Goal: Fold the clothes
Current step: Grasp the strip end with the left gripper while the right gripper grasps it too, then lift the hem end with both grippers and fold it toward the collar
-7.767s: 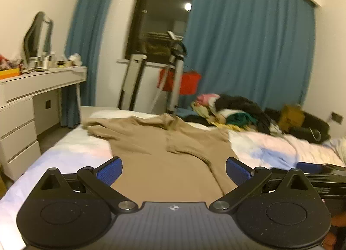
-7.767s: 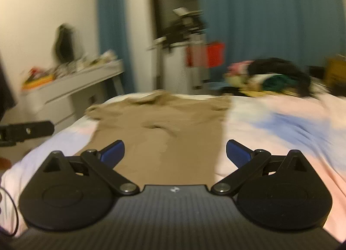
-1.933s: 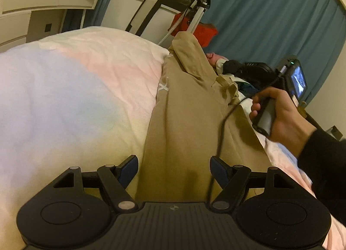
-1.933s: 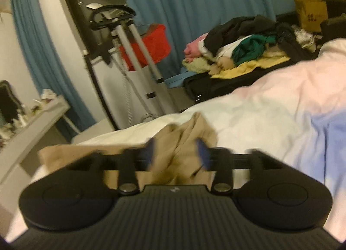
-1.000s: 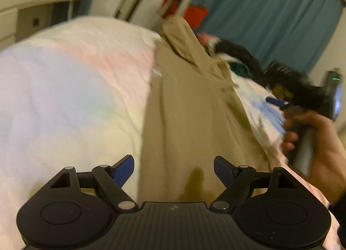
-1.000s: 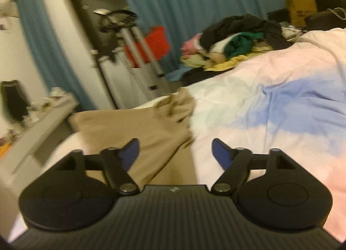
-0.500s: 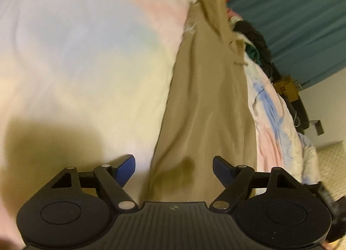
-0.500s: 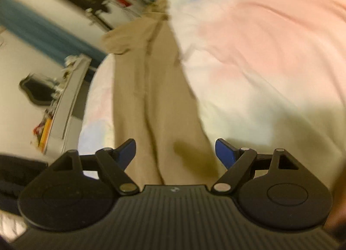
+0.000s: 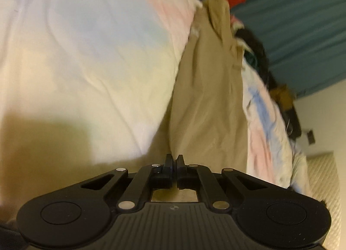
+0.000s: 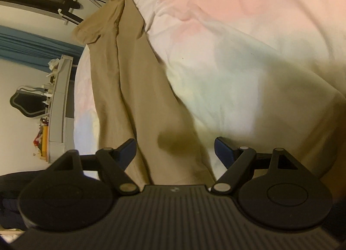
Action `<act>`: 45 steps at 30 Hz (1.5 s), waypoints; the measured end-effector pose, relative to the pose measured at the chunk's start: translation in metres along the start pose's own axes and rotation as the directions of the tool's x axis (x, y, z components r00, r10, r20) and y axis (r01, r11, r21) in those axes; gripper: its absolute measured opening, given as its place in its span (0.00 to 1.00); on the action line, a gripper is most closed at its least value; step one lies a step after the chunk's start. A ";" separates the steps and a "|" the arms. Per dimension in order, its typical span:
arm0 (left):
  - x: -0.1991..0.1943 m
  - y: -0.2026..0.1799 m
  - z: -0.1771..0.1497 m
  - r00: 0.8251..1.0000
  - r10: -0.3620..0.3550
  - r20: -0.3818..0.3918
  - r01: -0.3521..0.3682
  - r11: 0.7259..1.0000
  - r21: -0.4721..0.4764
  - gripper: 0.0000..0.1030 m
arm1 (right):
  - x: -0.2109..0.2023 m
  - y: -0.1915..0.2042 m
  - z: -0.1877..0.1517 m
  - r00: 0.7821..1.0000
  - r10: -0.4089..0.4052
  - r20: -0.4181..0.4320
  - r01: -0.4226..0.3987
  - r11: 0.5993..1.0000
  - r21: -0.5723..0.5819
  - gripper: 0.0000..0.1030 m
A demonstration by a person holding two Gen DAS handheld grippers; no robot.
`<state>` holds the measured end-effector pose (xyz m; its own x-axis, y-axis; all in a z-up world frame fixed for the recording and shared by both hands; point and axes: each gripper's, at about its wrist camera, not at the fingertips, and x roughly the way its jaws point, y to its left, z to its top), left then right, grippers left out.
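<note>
Shirt, folded narrow lengthwise: my left claw pinches its near hem; right claw gaping at 6 o'clock; crosswise folds remain.

Pastel-sheeted bed; teal curtains; white dresser; pale walls; warm light.

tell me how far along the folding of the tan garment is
Done: the tan garment lies on the bed as a long narrow strip, sides folded in. In hand: the left gripper is shut at its near hem; the right gripper hangs open over that end. Left: folding the length over.
</note>
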<state>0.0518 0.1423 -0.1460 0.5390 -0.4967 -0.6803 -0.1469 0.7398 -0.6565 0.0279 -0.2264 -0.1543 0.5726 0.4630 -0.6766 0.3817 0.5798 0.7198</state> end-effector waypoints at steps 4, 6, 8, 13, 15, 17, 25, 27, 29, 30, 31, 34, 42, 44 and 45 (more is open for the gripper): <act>0.004 0.006 0.000 1.000 0.020 -0.022 -0.021 0.999 -0.050 0.03 | 0.003 0.002 -0.002 1.000 -0.021 -0.016 0.021 1.000 -0.017 0.78; 0.010 0.009 0.003 0.998 0.037 -0.044 -0.040 0.997 -0.072 0.20 | 0.006 0.003 -0.003 0.999 -0.029 -0.032 0.028 0.999 -0.034 0.79; 0.017 0.008 0.005 0.996 0.050 -0.071 -0.056 0.996 -0.076 0.43 | 0.010 0.005 -0.004 0.998 -0.029 -0.057 0.026 0.998 -0.053 0.77; 0.031 -0.007 -0.001 0.992 0.073 -0.108 -0.072 0.997 0.014 0.50 | 0.020 0.016 -0.008 0.992 -0.070 -0.102 0.055 0.988 -0.146 0.59; 0.034 -0.015 -0.006 0.989 0.084 -0.118 -0.077 0.995 0.065 0.48 | 0.022 0.025 -0.013 0.990 -0.103 -0.101 0.080 0.975 -0.209 0.53; 0.035 -0.021 -0.008 0.987 0.096 -0.125 -0.085 0.992 0.093 0.40 | 0.022 0.032 -0.017 0.987 -0.127 -0.095 0.099 0.963 -0.252 0.46; 0.024 -0.002 -0.005 0.993 0.023 -0.114 -0.025 1.000 -0.018 0.07 | 0.004 0.027 -0.022 0.996 -0.064 -0.069 0.051 0.983 -0.174 0.13; 0.018 0.000 -0.002 0.995 -0.036 -0.097 0.030 0.998 -0.058 0.07 | 0.000 0.030 -0.023 0.998 -0.054 -0.040 0.046 0.983 -0.175 0.11; 0.007 -0.005 0.004 0.994 -0.086 -0.074 0.080 0.994 -0.080 0.06 | -0.006 0.036 -0.022 0.999 -0.044 -0.015 0.040 0.983 -0.181 0.11; 0.002 -0.009 0.008 0.992 -0.108 -0.062 0.102 0.991 -0.089 0.06 | -0.009 0.039 -0.020 0.999 -0.033 -0.008 0.031 0.983 -0.182 0.11; -0.004 -0.013 0.011 0.990 -0.130 -0.049 0.124 0.987 -0.097 0.06 | -0.013 0.043 -0.017 1.000 -0.019 0.000 0.019 0.983 -0.185 0.10; -0.020 -0.026 0.022 0.981 -0.194 -0.011 0.191 0.974 -0.120 0.05 | -0.028 0.058 -0.003 0.999 0.036 0.030 -0.029 0.982 -0.187 0.10; -0.086 -0.099 0.041 0.936 -0.328 0.127 0.329 0.944 0.015 0.05 | -0.108 0.112 0.023 0.966 0.213 0.149 -0.168 0.949 -0.266 0.09; -0.099 -0.104 0.031 0.924 -0.355 0.140 0.355 0.934 0.026 0.05 | -0.124 0.116 0.022 0.957 0.240 0.160 -0.187 0.940 -0.286 0.09; -0.106 -0.102 0.023 0.920 -0.364 0.144 0.364 0.931 0.030 0.05 | -0.129 0.113 0.020 0.955 0.250 0.160 -0.196 0.936 -0.292 0.09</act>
<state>0.0293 0.1295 0.0007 0.6692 -0.6609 -0.3397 0.0841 0.5215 -0.8491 0.0114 -0.2336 0.0179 0.7584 0.4795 -0.4415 0.0333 0.6479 0.7610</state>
